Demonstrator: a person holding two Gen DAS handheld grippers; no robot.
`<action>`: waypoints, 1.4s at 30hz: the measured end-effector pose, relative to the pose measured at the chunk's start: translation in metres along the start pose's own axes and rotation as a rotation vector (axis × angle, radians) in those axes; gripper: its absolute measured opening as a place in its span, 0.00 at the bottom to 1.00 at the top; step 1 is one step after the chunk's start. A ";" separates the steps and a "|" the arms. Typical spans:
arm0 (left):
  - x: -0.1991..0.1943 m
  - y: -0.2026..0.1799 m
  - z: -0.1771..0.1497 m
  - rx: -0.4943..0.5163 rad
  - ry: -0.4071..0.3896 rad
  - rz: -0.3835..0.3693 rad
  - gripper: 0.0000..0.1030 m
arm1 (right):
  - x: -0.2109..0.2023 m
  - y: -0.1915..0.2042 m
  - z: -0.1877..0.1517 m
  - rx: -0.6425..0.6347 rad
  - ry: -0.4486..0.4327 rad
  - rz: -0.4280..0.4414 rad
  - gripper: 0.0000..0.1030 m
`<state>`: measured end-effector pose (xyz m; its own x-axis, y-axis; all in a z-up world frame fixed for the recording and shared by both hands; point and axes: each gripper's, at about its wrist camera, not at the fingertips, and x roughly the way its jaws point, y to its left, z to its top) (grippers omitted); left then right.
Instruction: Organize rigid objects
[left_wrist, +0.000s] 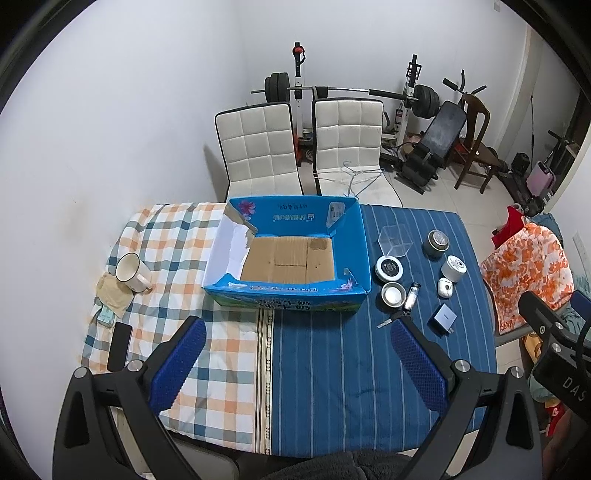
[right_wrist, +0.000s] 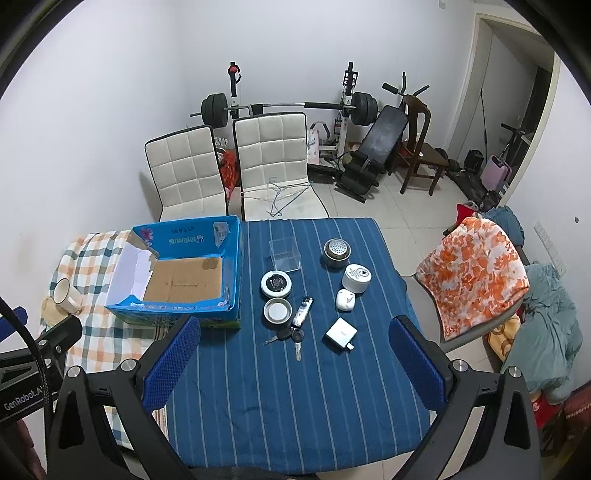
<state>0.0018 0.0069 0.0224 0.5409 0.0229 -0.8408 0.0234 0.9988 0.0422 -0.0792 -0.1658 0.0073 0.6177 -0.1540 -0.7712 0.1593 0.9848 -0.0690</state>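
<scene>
An open blue cardboard box (left_wrist: 288, 291) (right_wrist: 184, 312) stands empty on the table. To its right on the blue striped cloth lie a clear plastic cube (right_wrist: 284, 254), a black-topped round tin (right_wrist: 276, 283), a small metal tin (right_wrist: 277, 311), a keyring with keys (right_wrist: 295, 334), a white charger (right_wrist: 340, 334), a white earbud case (right_wrist: 345, 299), a white round jar (right_wrist: 356, 277) and a dark metal-topped jar (right_wrist: 336, 253). My left gripper (left_wrist: 297, 363) is open and empty, above the table in front of the box. My right gripper (right_wrist: 293, 363) is open and empty, in front of the small objects.
A white mug (left_wrist: 131, 271) and a black phone (left_wrist: 119, 345) lie on the checked cloth at the left. Two white chairs (left_wrist: 258, 147) stand behind the table. A chair draped with orange floral cloth (right_wrist: 476, 273) stands at the right. Gym equipment lines the back wall.
</scene>
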 end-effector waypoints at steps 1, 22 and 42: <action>0.000 0.000 0.000 0.000 -0.002 0.001 1.00 | 0.000 0.000 0.001 0.001 -0.002 0.001 1.00; -0.001 0.003 0.004 -0.002 -0.013 0.006 1.00 | -0.005 0.007 0.007 -0.004 -0.015 -0.002 1.00; 0.003 0.007 -0.004 -0.002 0.025 -0.013 1.00 | -0.007 0.010 0.000 -0.005 -0.004 -0.007 1.00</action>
<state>0.0004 0.0136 0.0177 0.5194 0.0113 -0.8544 0.0286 0.9991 0.0306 -0.0825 -0.1548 0.0121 0.6199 -0.1610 -0.7680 0.1595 0.9842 -0.0775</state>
